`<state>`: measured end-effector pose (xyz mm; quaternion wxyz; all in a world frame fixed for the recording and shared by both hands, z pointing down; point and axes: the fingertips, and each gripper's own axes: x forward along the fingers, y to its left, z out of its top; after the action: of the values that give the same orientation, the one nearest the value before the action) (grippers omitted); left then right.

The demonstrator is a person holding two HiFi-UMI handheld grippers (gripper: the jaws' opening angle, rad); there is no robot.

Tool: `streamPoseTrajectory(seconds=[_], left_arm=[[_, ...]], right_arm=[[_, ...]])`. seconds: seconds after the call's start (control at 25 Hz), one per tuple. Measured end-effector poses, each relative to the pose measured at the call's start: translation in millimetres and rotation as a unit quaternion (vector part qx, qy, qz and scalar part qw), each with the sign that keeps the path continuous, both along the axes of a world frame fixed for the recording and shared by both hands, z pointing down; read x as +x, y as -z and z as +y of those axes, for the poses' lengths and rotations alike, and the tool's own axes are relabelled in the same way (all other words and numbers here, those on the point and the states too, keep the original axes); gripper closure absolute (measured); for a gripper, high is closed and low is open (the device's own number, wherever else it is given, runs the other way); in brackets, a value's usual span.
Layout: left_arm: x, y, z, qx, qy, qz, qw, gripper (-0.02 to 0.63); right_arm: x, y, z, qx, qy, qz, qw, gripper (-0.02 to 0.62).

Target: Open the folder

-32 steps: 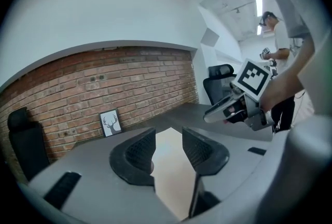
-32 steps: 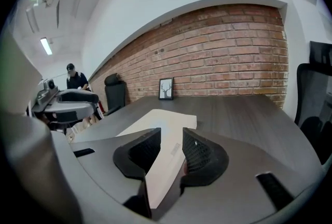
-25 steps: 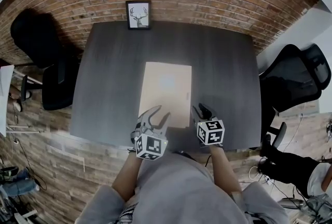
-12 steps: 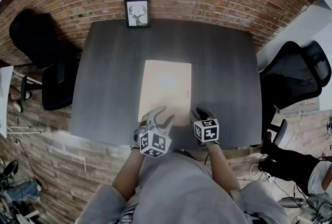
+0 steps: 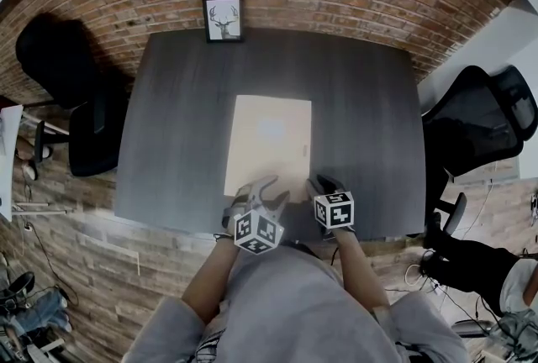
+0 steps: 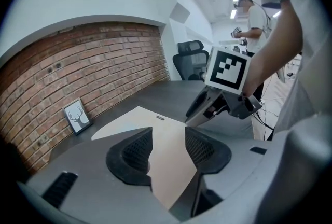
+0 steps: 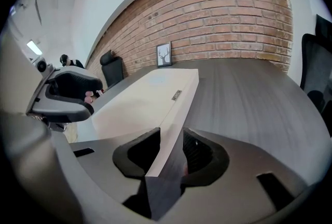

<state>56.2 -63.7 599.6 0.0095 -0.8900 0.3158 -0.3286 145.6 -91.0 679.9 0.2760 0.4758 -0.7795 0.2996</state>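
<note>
A closed beige folder (image 5: pixel 269 143) lies flat in the middle of the dark table (image 5: pixel 361 101), with a small label near its right edge. Both grippers are at its near edge. My left gripper (image 5: pixel 269 189) hovers over the near left part of the folder (image 6: pixel 150 124); its jaws (image 6: pixel 168 148) are opening with only the cover showing beyond them. My right gripper (image 5: pixel 324 183) is at the near right corner. Its jaws (image 7: pixel 171 153) are opening and straddle the folder's thick right edge (image 7: pixel 176 114), with a gap at the left pad.
A framed deer picture (image 5: pixel 224 18) leans on the brick wall at the table's far edge. Black office chairs stand to the left (image 5: pixel 59 59) and right (image 5: pixel 479 126). A person (image 6: pixel 254 15) stands far off in the left gripper view.
Both grippers have come down to the folder's near edge. The left one has also shifted right and rolled a little.
</note>
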Motion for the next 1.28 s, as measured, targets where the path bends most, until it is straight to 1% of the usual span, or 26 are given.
streamPoseTrajectory(seconds=[0.32, 0.52, 0.76, 0.96, 1.28], left_arm=[[21.7, -22.3, 11.9, -0.005, -0.064, -0.049, 0.9967, 0.398], [31.4, -37.1, 19.4, -0.027, -0.085, -0.056, 0.9945, 0.394], [38.7, -50.6, 29.5, -0.029, -0.116, -0.085, 0.9892, 0.39], [42.3, -60.3, 35.5, -0.039, -0.132, -0.099, 0.9855, 0.39], [43.4, -76.5, 40.6, -0.04, -0.144, -0.138, 0.979, 0.39]], right_arm=[[0.2, -0.3, -0.8, -0.004, 0.001, 0.0, 1.0, 0.482], [-0.4, 0.7, -1.0, -0.008, 0.001, 0.001, 1.0, 0.48], [-0.1, 0.1, -1.2, -0.007, 0.002, -0.001, 1.0, 0.479], [-0.5, 0.1, -1.0, -0.007, 0.001, -0.003, 1.0, 0.477], [0.5, -0.6, -0.6, -0.006, -0.005, -0.007, 1.0, 0.476]])
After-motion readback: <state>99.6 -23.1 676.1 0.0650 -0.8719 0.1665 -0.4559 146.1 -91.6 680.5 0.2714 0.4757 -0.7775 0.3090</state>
